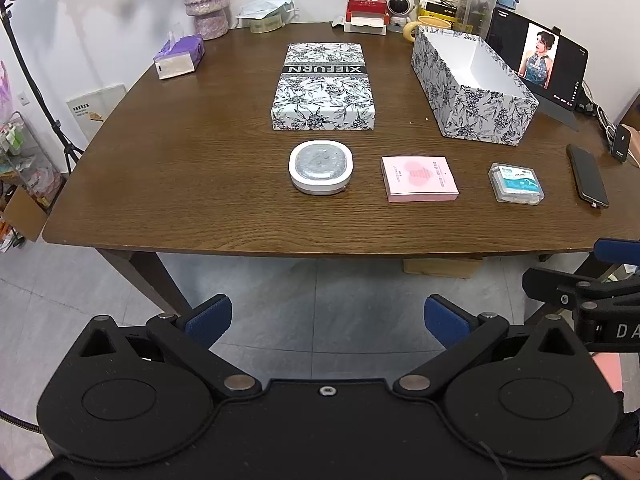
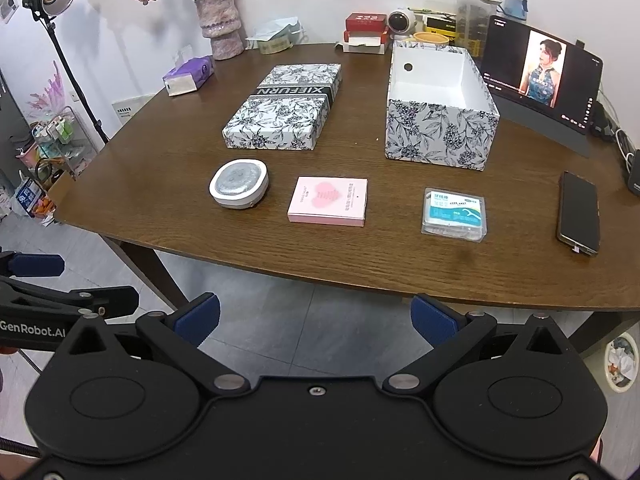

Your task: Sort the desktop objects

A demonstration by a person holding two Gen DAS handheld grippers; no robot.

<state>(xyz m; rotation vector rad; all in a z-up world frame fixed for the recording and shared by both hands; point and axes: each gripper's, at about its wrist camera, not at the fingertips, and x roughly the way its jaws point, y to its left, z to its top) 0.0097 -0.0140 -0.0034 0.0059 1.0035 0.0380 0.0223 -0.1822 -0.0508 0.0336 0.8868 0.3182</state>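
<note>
Left wrist view shows a wood-grain surface (image 1: pixel 180 184) carrying a rounded white case (image 1: pixel 321 167), flat pink box (image 1: pixel 418 178) and clear plastic pack (image 1: pixel 516 183); both left tool (image 1: pixel 328 320) and right tool (image 2: pixel 316 318) hang spread apart, empty, short of it.

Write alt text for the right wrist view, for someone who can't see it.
A brown wooden table holds a row of a white round case, a pink box, a clear floss-pick box and a phone. Behind them sit an open floral box and its lid. The right gripper hovers open before the table edge.
</note>
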